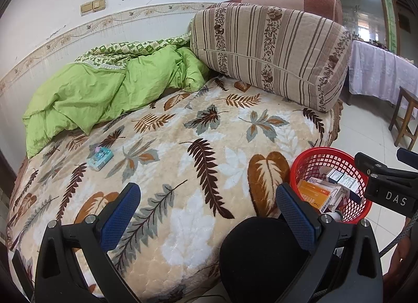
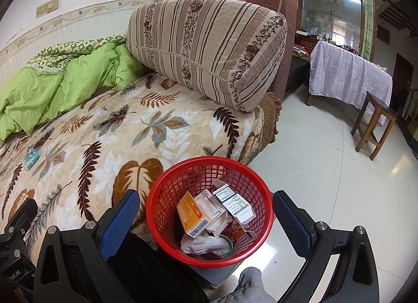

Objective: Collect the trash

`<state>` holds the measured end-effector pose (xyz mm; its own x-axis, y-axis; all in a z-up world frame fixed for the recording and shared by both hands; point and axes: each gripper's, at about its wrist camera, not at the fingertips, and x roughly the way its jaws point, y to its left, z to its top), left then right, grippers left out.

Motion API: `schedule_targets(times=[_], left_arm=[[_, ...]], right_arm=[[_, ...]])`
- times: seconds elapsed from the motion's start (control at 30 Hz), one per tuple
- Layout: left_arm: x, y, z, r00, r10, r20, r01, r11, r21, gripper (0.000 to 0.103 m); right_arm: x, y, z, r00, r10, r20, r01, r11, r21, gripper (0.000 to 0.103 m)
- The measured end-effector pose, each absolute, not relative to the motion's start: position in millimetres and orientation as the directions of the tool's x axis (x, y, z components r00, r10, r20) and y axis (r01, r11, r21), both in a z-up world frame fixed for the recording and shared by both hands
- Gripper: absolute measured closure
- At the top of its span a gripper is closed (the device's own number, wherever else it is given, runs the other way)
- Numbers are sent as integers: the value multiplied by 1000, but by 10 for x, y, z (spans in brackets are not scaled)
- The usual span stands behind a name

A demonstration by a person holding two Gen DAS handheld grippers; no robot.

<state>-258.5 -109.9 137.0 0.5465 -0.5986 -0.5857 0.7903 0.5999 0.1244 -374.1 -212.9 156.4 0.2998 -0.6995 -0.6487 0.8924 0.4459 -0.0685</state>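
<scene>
Leaf-print bed (image 1: 183, 146) nearly cleared: both grippers, left (image 1: 207, 214) and right (image 2: 206, 220), jaws spread empty, red basket (image 2: 167, 188) holds boxes, so next reach is the teal packet (image 1: 100, 158) near the bed's left edge.

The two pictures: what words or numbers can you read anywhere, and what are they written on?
"DAS" stands in white letters on the black body of the right tool.
"bot.AI", its start cut off, stands on the black body of the left tool.
The print and barcode on the orange box and the white and green box in the red basket are too small to read.
The small blue packet on the leaf blanket is too blurred.
</scene>
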Motion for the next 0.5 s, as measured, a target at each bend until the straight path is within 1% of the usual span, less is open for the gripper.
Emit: schedule_targets(times=[0.5], left_arm=[[-2585, -1090, 1369, 546, -600, -585, 791, 600, 122, 0]], right_arm=[[-3743, -2126, 1554, 299, -698, -651, 892, 446, -69, 1]])
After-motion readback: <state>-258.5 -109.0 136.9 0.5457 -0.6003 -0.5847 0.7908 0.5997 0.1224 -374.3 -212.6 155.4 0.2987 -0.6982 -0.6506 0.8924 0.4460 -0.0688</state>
